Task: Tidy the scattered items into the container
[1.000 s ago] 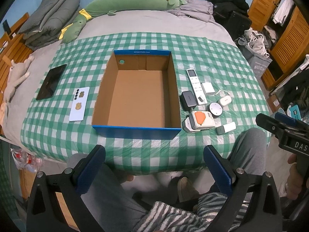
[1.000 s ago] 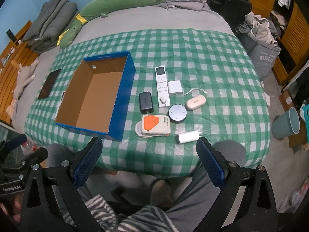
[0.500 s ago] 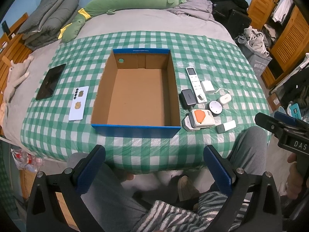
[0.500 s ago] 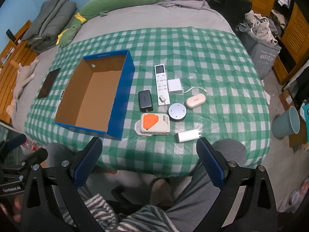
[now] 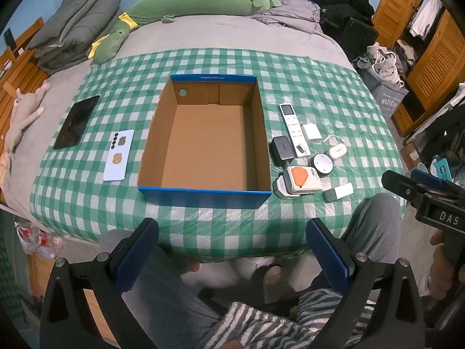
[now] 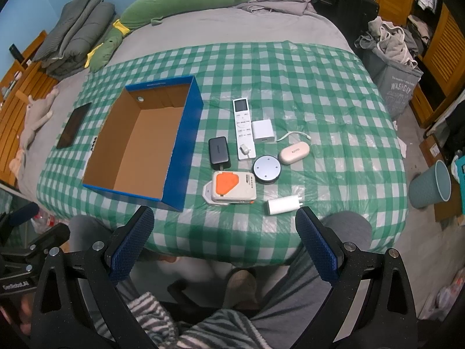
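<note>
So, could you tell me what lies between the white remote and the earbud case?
In the right wrist view, a white charger cube and short white cable lie between remote and earbud case.

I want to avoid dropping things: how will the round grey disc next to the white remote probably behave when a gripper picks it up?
The round disc lies flat, so it probably won't roll. Its rigid-looking, curved, dark rim may slip between flat fingers. It looks small, likely light.

Even, cool indoor light, soft shadows; mild glare on the plastic-covered checked cloth (image 6: 290, 93); strong fisheye bending and dark vignetted corners
</note>
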